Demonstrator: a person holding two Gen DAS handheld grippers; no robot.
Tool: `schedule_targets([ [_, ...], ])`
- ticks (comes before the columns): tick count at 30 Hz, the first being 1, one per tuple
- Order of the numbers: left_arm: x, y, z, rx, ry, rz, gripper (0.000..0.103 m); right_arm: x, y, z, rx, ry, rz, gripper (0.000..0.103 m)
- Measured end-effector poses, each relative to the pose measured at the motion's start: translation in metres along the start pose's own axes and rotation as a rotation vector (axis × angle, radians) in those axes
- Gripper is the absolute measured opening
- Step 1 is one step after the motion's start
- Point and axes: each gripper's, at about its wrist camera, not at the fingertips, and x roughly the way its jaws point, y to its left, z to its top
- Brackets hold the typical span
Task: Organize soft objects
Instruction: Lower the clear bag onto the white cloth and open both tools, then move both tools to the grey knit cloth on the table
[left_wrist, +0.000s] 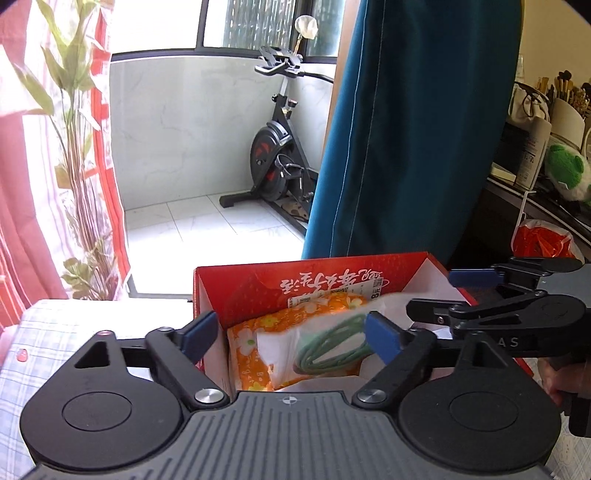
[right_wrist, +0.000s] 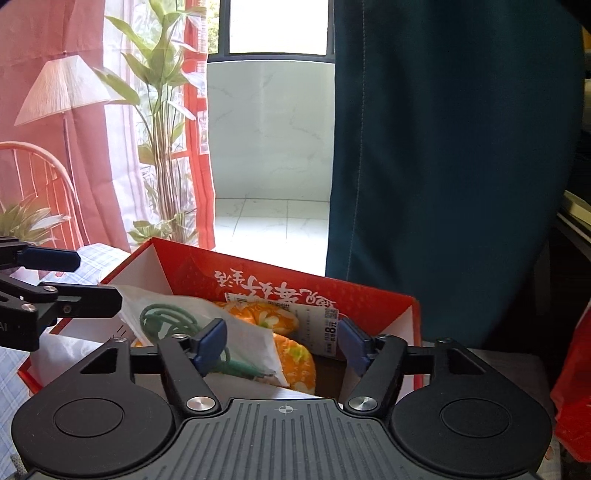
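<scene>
Cable pouch (left_wrist: 325, 343) in red box (left_wrist: 236, 284) — between gaping left tongs (left_wrist: 291, 338).

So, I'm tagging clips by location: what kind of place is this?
Most likely a home living area opening onto a tiled balcony: a black exercise bike, a white-shaded floor lamp and red curtains suggest it.

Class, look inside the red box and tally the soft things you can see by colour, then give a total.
Orange flowered cloth item: 1
White pouch holding a coiled green cord: 1
Total in the red box: 2 soft items visible; anything underneath is hidden.
</scene>
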Motion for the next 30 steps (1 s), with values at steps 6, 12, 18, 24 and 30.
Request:
schedule_targets([
  [6, -0.018, -0.006, -0.002, 0.004, -0.01, 0.017, 0.097, -0.026, 0.001, -0.009, -0.001, -0.003, 0.004, 0.091],
  [12, -0.037, -0.009, -0.014, 0.004, 0.003, 0.045, 0.1, -0.05, 0.006, -0.017, 0.006, -0.003, 0.002, 0.102],
  [18, -0.057, -0.01, -0.024, -0.005, 0.009, 0.067, 0.103, -0.07, 0.011, -0.027, 0.017, 0.012, -0.002, 0.102],
  [24, -0.075, -0.012, -0.041, -0.006, 0.017, 0.073, 0.103, -0.088, 0.018, -0.041, 0.006, -0.007, -0.006, 0.102],
  [30, -0.091, -0.011, -0.062, -0.04, 0.026, 0.085, 0.103, -0.104, 0.023, -0.056, 0.021, -0.018, 0.014, 0.102],
])
